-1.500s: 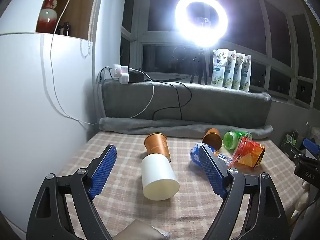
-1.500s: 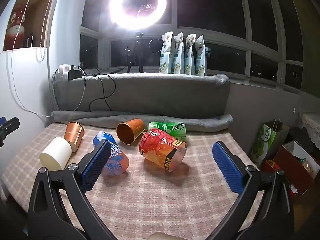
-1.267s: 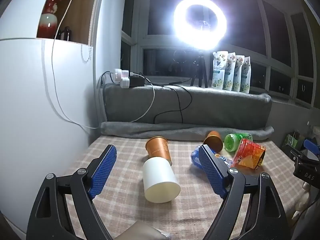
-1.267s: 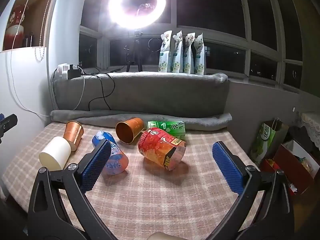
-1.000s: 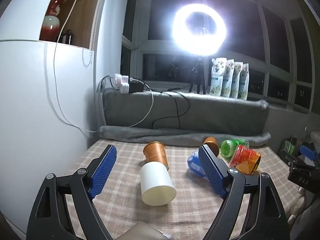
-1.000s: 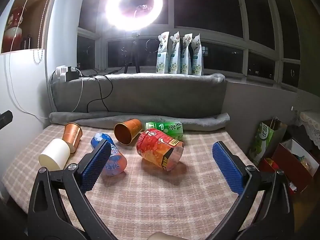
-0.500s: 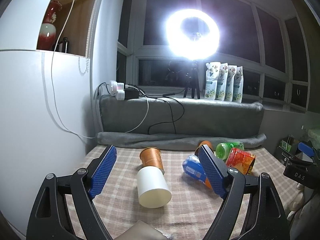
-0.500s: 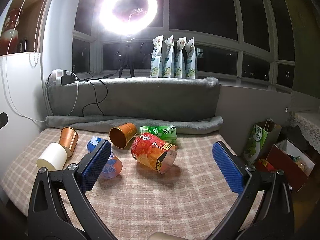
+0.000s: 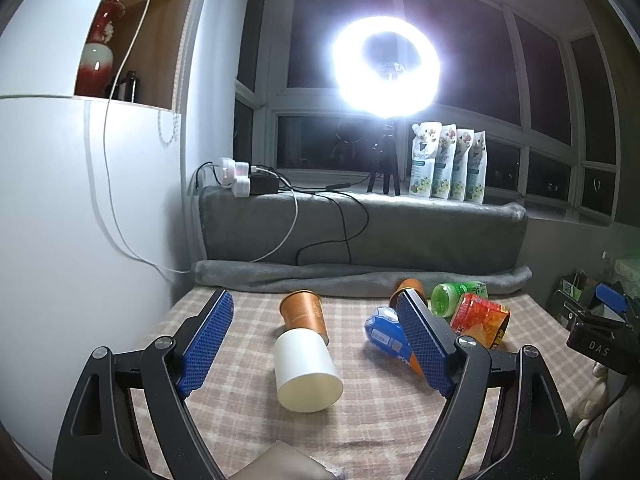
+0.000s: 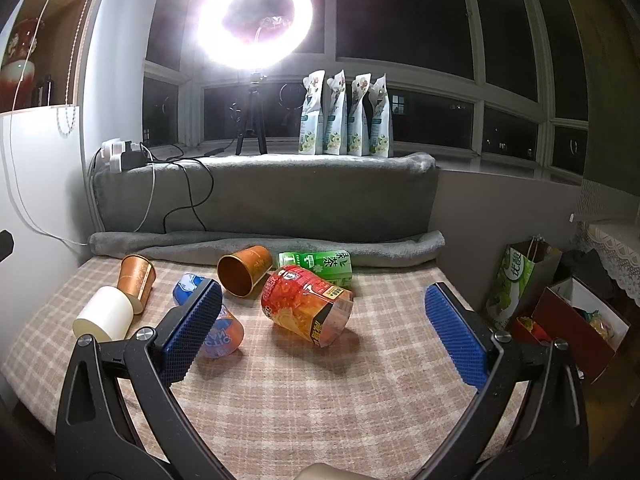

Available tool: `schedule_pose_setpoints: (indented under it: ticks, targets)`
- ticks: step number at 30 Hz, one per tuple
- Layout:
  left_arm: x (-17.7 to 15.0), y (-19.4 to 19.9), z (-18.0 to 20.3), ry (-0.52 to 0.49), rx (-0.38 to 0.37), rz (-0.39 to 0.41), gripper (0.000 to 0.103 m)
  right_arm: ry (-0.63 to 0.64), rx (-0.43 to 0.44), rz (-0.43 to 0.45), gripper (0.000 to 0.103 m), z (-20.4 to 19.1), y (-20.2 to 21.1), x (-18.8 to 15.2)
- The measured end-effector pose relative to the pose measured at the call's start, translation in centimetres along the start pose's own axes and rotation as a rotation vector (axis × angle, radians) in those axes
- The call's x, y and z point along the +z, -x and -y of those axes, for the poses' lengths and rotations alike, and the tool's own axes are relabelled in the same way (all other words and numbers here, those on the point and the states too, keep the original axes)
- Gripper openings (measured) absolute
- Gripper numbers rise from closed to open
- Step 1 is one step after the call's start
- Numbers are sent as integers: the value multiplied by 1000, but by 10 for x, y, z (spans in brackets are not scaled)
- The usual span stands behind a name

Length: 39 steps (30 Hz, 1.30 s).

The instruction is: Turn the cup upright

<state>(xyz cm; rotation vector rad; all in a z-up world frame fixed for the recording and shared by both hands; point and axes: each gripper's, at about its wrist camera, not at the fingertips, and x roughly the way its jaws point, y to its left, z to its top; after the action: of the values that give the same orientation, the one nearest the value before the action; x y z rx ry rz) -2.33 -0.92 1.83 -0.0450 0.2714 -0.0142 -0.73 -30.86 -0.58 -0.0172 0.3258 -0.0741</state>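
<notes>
Left wrist view: my left gripper point(image 9: 316, 344) hangs above the checked table point(image 9: 376, 428) with its blue fingers point(image 9: 206, 342) spread wide and holding nothing. The white paper cup point(image 9: 306, 364) lies on its side between and beyond them, one flat end toward the camera, its far end touching a copper cup point(image 9: 303, 314) that also lies on its side. I cannot tell which end of the white cup is the mouth.

Right wrist view: my right gripper point(image 10: 320, 332) is likewise wide open and empty. A red noodle cup point(image 10: 306, 304) lies tilted on its side just ahead of it, near a second copper cup point(image 10: 244, 274) with its mouth toward the camera, a green tea carton point(image 10: 320, 262) and a blue snack cup point(image 10: 214, 328).

I judge the step in hand to be the approach; no cup stands upright. To do it well, I would lower the left fingers on either side of the white cup's wall at mid-length, close gently so the paper does not crush, lift clear of the copper cup, then rotate. The soft cloth may let a cup roll, so I would close squarely across its axis.
</notes>
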Motion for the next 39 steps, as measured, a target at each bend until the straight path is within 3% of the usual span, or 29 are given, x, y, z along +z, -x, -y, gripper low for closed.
schedule_pose_setpoints:
  ticks: [39]
  targets:
    - [-2, -1, -2, 8, 0, -14, 84, 8, 8, -12, 103, -2, -3, -3]
